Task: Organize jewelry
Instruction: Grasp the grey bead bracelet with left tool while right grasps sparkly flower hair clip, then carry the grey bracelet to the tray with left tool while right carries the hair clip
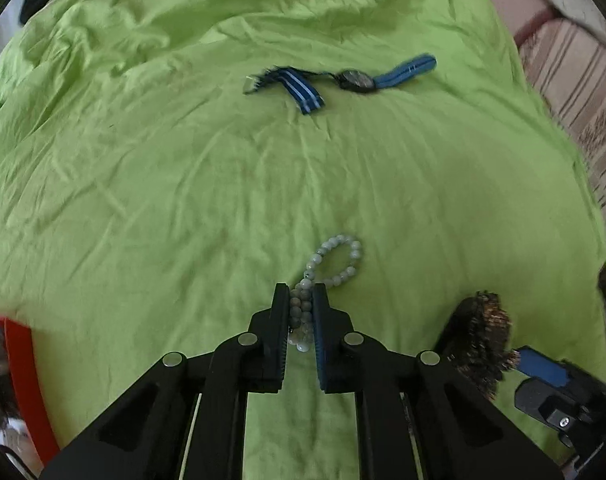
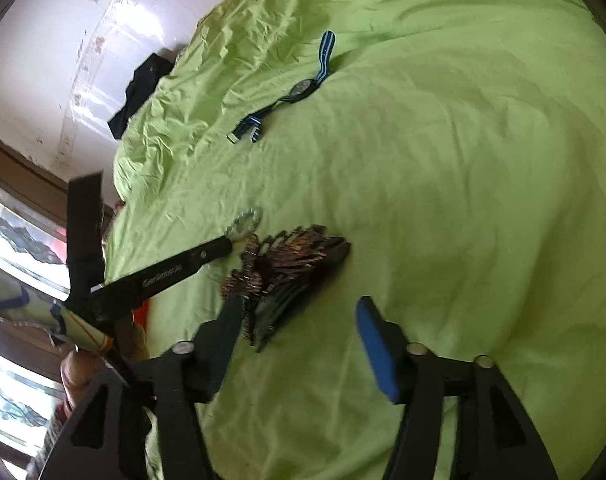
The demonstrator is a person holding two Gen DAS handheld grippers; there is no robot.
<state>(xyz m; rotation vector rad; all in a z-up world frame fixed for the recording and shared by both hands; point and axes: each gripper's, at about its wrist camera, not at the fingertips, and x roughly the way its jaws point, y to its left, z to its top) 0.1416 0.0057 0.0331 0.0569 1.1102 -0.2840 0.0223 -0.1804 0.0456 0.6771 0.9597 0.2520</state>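
Observation:
My left gripper (image 1: pixel 301 294) is shut on a pale grey-green bead bracelet (image 1: pixel 337 258); its free loop lies on the green sheet (image 1: pixel 143 200) just ahead of the fingertips. The bracelet also shows in the right wrist view (image 2: pixel 245 222) at the tip of the left gripper (image 2: pixel 227 246). My right gripper (image 2: pixel 299 306) is open, with a dark brown-and-black beaded piece (image 2: pixel 287 264) lying just ahead of it beside its left finger. That piece shows in the left wrist view (image 1: pixel 477 336) at the lower right. A watch with a blue striped strap (image 1: pixel 343 80) lies farther away, also in the right wrist view (image 2: pixel 287 88).
A red container edge (image 1: pixel 23 380) sits at the lower left. A striped cushion or sofa (image 1: pixel 575 92) borders the sheet on the right. A black cloth (image 2: pixel 139 92) lies on the white floor (image 2: pixel 43 80) beyond the sheet's edge.

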